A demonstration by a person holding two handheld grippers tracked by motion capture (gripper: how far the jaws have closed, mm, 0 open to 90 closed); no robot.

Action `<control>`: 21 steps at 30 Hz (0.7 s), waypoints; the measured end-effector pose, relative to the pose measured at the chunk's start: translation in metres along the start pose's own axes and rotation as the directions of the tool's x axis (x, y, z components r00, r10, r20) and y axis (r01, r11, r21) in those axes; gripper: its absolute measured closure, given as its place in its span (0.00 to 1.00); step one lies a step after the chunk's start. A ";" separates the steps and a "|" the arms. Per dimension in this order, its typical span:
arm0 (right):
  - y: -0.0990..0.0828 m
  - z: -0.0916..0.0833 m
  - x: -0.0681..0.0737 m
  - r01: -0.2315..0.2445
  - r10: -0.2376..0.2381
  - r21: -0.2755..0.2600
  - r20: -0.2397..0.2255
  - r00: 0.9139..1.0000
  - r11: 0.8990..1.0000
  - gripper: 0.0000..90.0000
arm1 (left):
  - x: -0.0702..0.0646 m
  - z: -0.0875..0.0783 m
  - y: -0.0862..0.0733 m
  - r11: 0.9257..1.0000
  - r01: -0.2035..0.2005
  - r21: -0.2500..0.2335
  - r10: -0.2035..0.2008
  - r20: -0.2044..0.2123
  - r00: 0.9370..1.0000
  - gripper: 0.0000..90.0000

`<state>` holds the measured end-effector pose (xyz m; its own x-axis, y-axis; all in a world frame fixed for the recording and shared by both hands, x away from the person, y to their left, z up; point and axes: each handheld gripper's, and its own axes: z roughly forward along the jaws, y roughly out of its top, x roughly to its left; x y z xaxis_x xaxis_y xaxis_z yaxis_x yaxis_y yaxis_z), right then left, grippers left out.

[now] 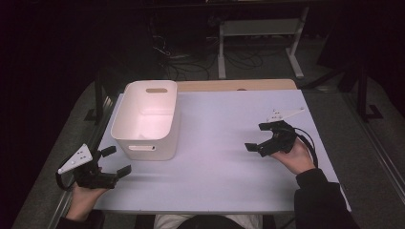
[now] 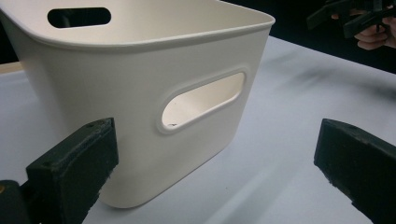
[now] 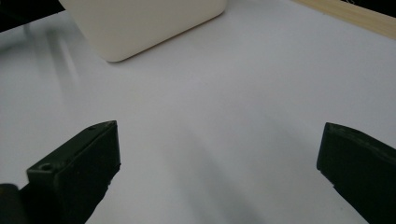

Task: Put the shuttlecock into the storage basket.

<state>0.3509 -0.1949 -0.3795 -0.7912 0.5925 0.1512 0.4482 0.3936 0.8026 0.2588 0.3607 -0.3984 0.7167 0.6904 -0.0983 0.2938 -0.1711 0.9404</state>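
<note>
white table (image 1: 224, 157) took up most of the high view, w/ a wooden strip (image 1: 239, 85) along its far edge. white bin (image 1: 145, 119) stood upright at the table's left-far part, handle slot facing the person, nothing visible inside. left gripper (image 1: 116, 161) sat near the table's front-left corner, just beside the bin's near wall, jaws spread wide, holding nothing. right gripper (image 1: 260, 137) was over the table's right side, well apart from the bin, jaws also wide apart & empty.
</note>
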 end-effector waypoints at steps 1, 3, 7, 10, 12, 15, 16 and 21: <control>-0.002 -0.001 0.000 -0.002 0.002 -0.002 0.000 1.000 1.000 0.00 | 0.000 0.000 0.000 1.000 0.000 0.000 0.000 0.000 1.000 0.00; -0.005 -0.004 -0.001 -0.007 0.007 -0.008 0.002 1.000 1.000 0.00 | 0.000 0.000 0.000 1.000 0.000 0.000 0.000 -0.001 1.000 0.00; -0.013 -0.008 -0.003 -0.020 0.020 -0.013 0.012 1.000 1.000 0.00 | 0.000 0.000 0.000 1.000 0.000 0.000 0.000 -0.001 1.000 0.00; -0.019 -0.010 -0.004 -0.027 0.027 -0.013 0.019 0.999 1.000 0.00 | 0.000 0.000 0.000 1.000 0.001 0.000 -0.001 -0.001 1.000 0.00; -0.023 -0.012 -0.004 -0.031 0.031 -0.014 0.022 0.999 0.999 0.00 | 0.000 0.000 0.000 1.000 0.001 0.000 -0.001 -0.001 1.000 0.00; -0.028 -0.014 -0.004 -0.035 0.035 -0.012 0.032 0.999 0.999 0.00 | 0.000 0.000 0.000 1.000 0.001 0.000 -0.001 -0.001 1.000 0.00; -0.029 -0.015 -0.005 -0.034 0.034 -0.013 0.034 0.999 0.999 0.00 | 0.000 0.000 0.000 1.000 0.001 0.002 -0.001 -0.002 1.000 0.00; -0.037 -0.020 -0.004 -0.037 0.038 -0.026 0.050 0.998 0.999 0.00 | 0.000 0.000 0.000 1.000 0.002 0.001 -0.002 -0.004 1.000 0.00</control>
<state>0.3294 -0.2262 -0.3984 -0.7517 0.6416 0.1530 0.4662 0.3528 0.8113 0.2585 0.3609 -0.3985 0.7138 0.6933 -0.0990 0.2959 -0.1705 0.9399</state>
